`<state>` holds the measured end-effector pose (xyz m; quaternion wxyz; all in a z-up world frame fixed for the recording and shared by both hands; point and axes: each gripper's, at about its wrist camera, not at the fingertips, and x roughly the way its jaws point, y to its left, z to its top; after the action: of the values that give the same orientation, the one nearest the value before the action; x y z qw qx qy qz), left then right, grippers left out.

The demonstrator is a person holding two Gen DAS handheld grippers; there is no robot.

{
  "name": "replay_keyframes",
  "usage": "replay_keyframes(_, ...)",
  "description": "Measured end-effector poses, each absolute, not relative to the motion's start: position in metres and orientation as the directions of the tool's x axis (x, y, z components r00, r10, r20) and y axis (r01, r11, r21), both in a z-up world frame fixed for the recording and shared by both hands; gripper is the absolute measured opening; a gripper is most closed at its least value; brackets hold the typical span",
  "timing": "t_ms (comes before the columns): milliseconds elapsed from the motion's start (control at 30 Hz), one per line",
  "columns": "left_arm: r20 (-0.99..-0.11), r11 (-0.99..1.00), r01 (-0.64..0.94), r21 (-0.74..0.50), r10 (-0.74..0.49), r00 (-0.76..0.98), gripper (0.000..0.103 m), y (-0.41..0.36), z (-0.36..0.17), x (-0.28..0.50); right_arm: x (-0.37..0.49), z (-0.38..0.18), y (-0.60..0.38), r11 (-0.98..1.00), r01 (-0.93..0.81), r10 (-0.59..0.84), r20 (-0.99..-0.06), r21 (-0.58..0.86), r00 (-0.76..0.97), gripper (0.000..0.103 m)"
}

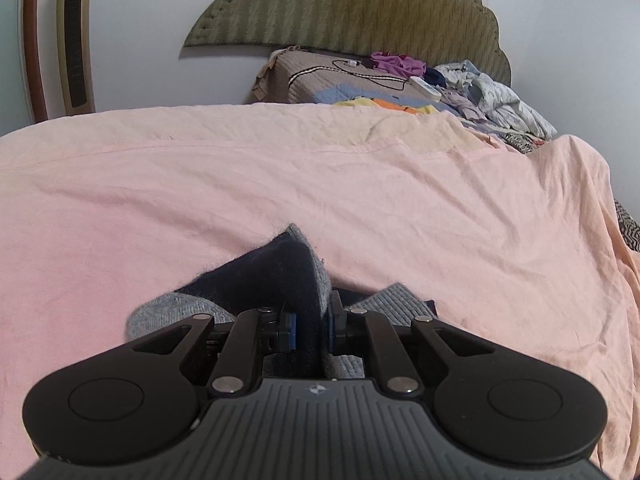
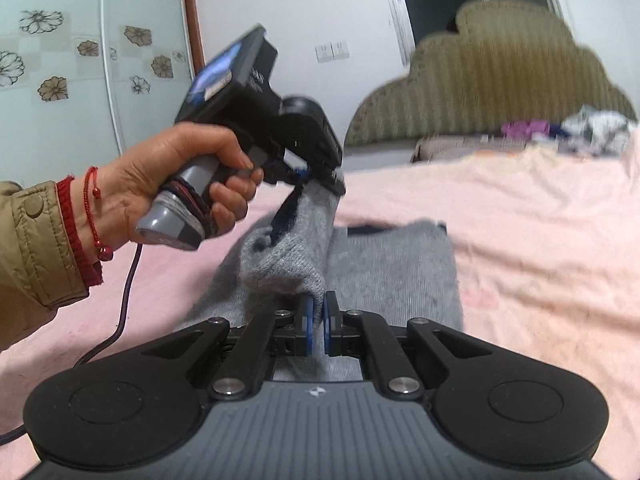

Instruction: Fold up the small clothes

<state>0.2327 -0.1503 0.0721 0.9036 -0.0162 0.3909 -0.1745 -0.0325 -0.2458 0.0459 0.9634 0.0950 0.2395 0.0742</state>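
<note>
A small grey knit garment (image 2: 392, 264) with dark navy trim lies on the pink bedsheet (image 2: 520, 220). One side of it is lifted into a ridge between my two grippers. My right gripper (image 2: 319, 322) is shut on the near grey edge of that ridge. In the right wrist view a hand (image 2: 168, 184) holds my left gripper (image 2: 318, 179), which pinches the far end of the ridge. In the left wrist view my left gripper (image 1: 312, 330) is shut on the garment (image 1: 288, 268), whose navy inner side stands up between the pads.
An olive padded headboard (image 1: 360, 4) stands at the bed's far end. Before it lie a brown quilt (image 1: 304, 76), a black cable, a white strip (image 1: 424, 87) and a heap of loose clothes (image 1: 496, 100). A cable (image 2: 128, 300) trails from the left gripper's handle across the sheet.
</note>
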Motion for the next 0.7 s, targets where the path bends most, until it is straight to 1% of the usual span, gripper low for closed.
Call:
replay_keyframes(100,-0.704,0.937,0.31,-0.16,-0.328,0.629,0.014,-0.154,0.07,0.232,-0.024,0.037,-0.252,0.964,-0.078,0.2,-0.5,0.255,0.843,0.005)
replay_keyframes(200,-0.707,0.936,0.316,-0.155,-0.329,0.626,0.014,-0.156,0.069,0.231,-0.016,0.032,-0.252,0.96,-0.078,0.214,-0.523,0.27,0.825,0.008)
replay_keyframes(300,-0.709,0.935,0.317,-0.157,-0.33,0.624,0.014,-0.155,0.069,0.231,-0.006,0.03,-0.246,0.968,-0.084,0.204,-0.554,0.236,0.807,0.012)
replay_keyframes(367,-0.708,0.935,0.317,-0.157,-0.33,0.625,0.014,-0.156,0.068,0.231,-0.001,0.03,-0.239,0.975,-0.093,0.193,-0.564,0.2,0.803,0.021)
replay_keyframes(400,-0.708,0.935,0.317,-0.157,-0.33,0.624,0.014,-0.156,0.069,0.232,0.0,0.029,-0.237,0.978,-0.092,0.183,-0.568,0.185,0.802,0.032)
replay_keyframes(433,-0.708,0.935,0.318,-0.158,-0.331,0.624,0.014,-0.156,0.069,0.232,0.001,0.029,-0.235,0.98,-0.096,0.179,-0.563,0.175,0.807,0.041)
replay_keyframes(500,-0.708,0.935,0.32,-0.156,-0.331,0.624,0.014,-0.156,0.069,0.231,0.004,0.03,-0.232,0.98,-0.103,0.183,-0.551,0.173,0.814,0.05)
replay_keyframes(567,-0.708,0.934,0.322,-0.155,-0.332,0.623,0.014,-0.157,0.07,0.23,0.005,0.033,-0.232,0.971,-0.139,0.222,-0.519,0.195,0.826,0.049)
replay_keyframes(600,-0.709,0.934,0.322,-0.155,-0.332,0.623,0.014,-0.158,0.07,0.231,0.005,0.035,-0.232,0.967,-0.142,0.232,-0.503,0.21,0.833,0.043)
replay_keyframes(633,-0.708,0.934,0.32,-0.156,-0.332,0.623,0.014,-0.158,0.07,0.231,0.005,0.036,-0.232,0.967,-0.128,0.223,-0.498,0.219,0.838,0.02)
replay_keyframes(667,-0.708,0.935,0.319,-0.158,-0.332,0.623,0.014,-0.159,0.071,0.231,0.006,0.036,-0.233,0.967,-0.113,0.215,-0.498,0.227,0.84,0.013)
replay_keyframes(700,-0.707,0.935,0.318,-0.159,-0.332,0.624,0.014,-0.16,0.072,0.231,0.005,0.036,-0.236,0.966,-0.094,0.204,-0.491,0.239,0.847,0.012)
